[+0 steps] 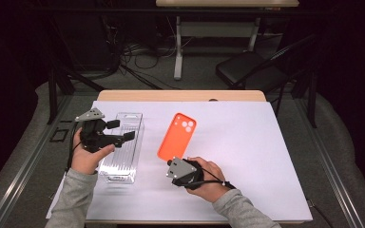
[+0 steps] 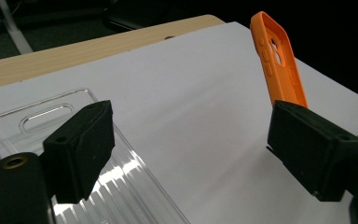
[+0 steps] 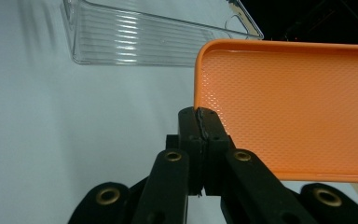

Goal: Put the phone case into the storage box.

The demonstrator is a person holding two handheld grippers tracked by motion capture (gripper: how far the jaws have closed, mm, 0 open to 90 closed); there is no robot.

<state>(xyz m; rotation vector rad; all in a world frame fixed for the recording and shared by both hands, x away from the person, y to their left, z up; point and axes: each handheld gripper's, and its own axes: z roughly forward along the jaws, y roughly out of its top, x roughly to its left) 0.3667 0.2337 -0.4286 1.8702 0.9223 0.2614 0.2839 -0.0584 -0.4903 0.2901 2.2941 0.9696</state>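
White table cover is bearing the clear tray; right gripper, clenching the orange phone case edge, should be keeping it level toward the released left gripper.

one orange phone case, one clear plastic tray, two claws, a left claw and a right claw, one white-covered table, one folding chair behind it

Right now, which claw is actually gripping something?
The right claw: its jaws are shut on the bottom edge of the orange case. The left claw is open above the clear tray, holding nothing.
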